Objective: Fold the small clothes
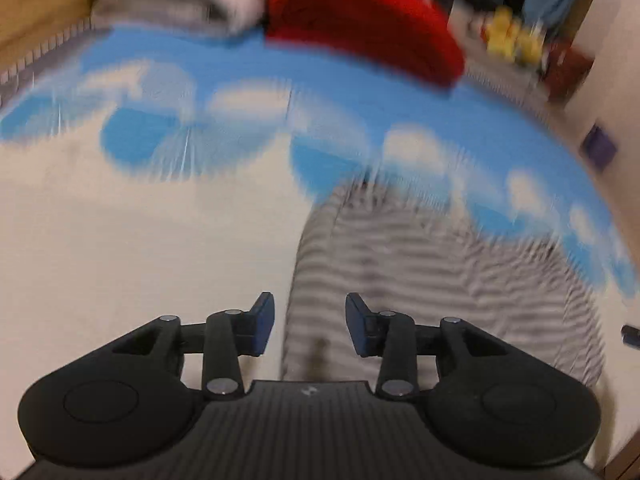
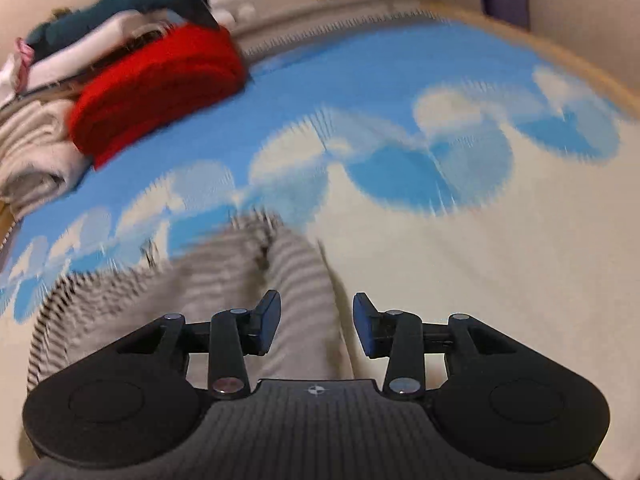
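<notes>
Striped garment (image 1: 420,264) — grey-white, rumpled, blurred; left tongs (image 1: 310,324), right tongs (image 2: 317,326) apart, empty.

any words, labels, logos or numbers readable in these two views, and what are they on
No readable text in either view.
Left gripper: a small pale mark on its black body, a logo rather than letters, too small to read.
Right gripper: a small round crosshair-like emblem on its body, no letters.
Striped garment: stripes only, no label visible.
Cloud-print sheet, red cloth and yellow items at the back: motion-blurred, nothing legible.
</notes>
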Available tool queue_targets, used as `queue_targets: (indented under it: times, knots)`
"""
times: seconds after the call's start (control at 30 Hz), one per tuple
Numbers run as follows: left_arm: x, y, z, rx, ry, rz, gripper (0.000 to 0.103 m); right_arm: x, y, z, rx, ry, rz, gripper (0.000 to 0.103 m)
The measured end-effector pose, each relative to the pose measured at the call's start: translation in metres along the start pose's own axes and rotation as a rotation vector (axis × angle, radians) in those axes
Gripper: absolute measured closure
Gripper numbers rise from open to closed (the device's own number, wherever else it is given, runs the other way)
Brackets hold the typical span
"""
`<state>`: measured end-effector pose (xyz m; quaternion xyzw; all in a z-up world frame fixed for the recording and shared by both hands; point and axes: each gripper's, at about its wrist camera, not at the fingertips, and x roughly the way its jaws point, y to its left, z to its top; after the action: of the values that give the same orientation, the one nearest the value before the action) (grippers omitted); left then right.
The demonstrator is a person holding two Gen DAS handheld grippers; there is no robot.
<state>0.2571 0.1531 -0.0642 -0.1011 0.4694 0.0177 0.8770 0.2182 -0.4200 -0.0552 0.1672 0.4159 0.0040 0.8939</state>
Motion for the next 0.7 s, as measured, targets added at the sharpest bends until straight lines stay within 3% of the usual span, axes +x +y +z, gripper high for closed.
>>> queue_targets:
  times: [0.03,0.07,0.17,0.3,0.4,0.47,0.5,0.53,0.57,0.7]
  knots:
    - [0.01,0.001,-0.003,0.007,0.064,0.019,0.064,0.01,-0.002,-0.009,0.0,0.076,-0.015,0.061]
    - [0.013,0.002,-0.004,0.01,0.072,0.009,0.064,0.016,-0.003,-0.012,0.0,0.104,-0.023,0.061]
    - [0.026,0.004,-0.003,-0.004,0.093,-0.008,0.06,0.027,-0.005,-0.017,0.015,0.118,-0.012,0.061]
    - [0.047,0.016,-0.008,-0.099,0.186,-0.049,0.059,0.047,-0.005,-0.024,0.079,0.192,-0.007,0.06]
    - [0.056,0.013,-0.009,-0.086,0.204,-0.055,0.059,0.056,0.001,-0.028,0.076,0.21,-0.004,0.06]
    - [0.059,0.011,-0.011,-0.055,0.207,-0.06,0.063,0.058,0.008,-0.028,0.049,0.207,-0.015,0.064]
    - [0.059,0.009,-0.011,-0.037,0.205,-0.068,0.071,0.057,0.009,-0.028,0.041,0.202,-0.01,0.077]
    - [0.059,0.009,-0.011,-0.022,0.199,-0.08,0.099,0.053,0.01,-0.026,0.037,0.187,0.001,0.084]
    - [0.053,0.01,-0.01,-0.015,0.179,-0.092,0.101,0.046,0.011,-0.023,0.04,0.162,0.015,0.09]
    - [0.008,0.032,-0.007,-0.097,0.016,-0.15,0.101,-0.004,-0.011,-0.005,0.157,0.011,0.12,0.092]
